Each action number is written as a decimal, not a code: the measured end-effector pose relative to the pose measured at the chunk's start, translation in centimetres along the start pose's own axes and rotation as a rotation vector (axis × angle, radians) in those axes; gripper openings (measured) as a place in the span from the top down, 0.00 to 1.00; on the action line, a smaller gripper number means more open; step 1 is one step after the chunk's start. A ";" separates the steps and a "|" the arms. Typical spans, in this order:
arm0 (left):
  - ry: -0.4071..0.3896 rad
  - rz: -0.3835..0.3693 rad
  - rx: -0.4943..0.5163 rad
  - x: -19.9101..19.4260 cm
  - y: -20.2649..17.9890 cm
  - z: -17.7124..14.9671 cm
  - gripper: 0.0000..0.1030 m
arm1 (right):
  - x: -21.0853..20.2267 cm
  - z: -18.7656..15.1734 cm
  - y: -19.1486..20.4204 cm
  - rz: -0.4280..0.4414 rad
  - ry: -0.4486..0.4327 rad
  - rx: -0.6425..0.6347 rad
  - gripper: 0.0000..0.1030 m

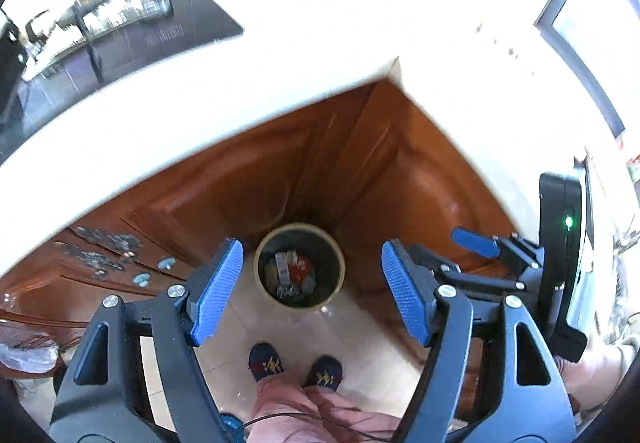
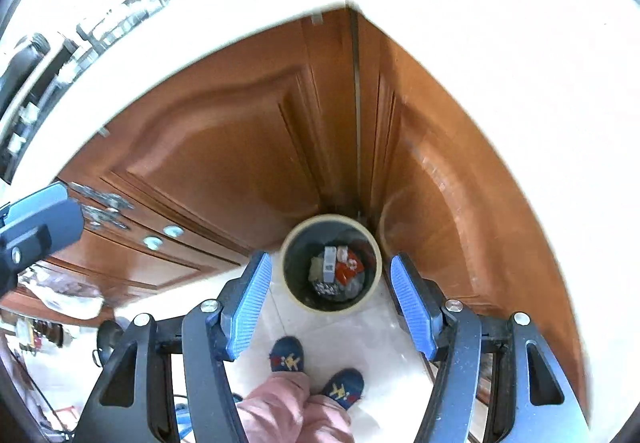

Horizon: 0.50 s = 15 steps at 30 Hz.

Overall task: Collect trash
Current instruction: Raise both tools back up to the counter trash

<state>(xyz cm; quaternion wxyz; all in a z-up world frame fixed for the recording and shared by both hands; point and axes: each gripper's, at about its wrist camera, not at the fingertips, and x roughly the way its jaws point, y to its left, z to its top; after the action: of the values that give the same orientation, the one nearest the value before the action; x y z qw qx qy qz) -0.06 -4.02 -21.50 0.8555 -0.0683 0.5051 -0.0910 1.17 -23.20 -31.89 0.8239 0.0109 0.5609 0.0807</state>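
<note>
A round bin (image 1: 262, 281) with a cream rim stands on the floor in the corner of the wooden cabinets; it also shows in the right wrist view (image 2: 289, 275). Inside lie several pieces of trash (image 1: 290, 271), among them a grey box and a red wrapper (image 2: 346, 269). My left gripper (image 1: 312, 295) is open and empty, high above the bin. My right gripper (image 2: 330, 307) is open and empty, also high above the bin. The right gripper shows at the right of the left wrist view (image 1: 496, 247); the left gripper shows at the left of the right wrist view (image 2: 36, 227).
Brown wooden cabinet doors (image 2: 224, 147) meet in a corner under a white countertop (image 1: 200, 95). A dark hob (image 1: 132, 31) lies on the counter at the left. The person's feet in blue slippers (image 2: 288, 357) stand on the pale tiled floor (image 1: 360, 347) below the bin.
</note>
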 end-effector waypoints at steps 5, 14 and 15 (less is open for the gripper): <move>-0.123 0.020 0.009 -6.2 -1.1 1.6 0.32 | -7.0 1.2 0.7 0.031 -0.087 -0.012 0.38; -0.312 0.044 0.073 -16.2 -4.7 5.1 0.32 | -17.1 4.6 1.3 0.076 -0.254 -0.049 0.36; -0.317 0.032 0.077 -17.0 -5.0 5.6 0.32 | -18.4 5.2 1.4 0.085 -0.278 -0.057 0.35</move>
<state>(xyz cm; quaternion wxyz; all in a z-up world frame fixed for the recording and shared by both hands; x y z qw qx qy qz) -3.64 -4.95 -3.28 0.9279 -0.0412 0.3608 -0.0849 -0.80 -24.07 -12.90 0.8895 0.0222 0.4376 0.1291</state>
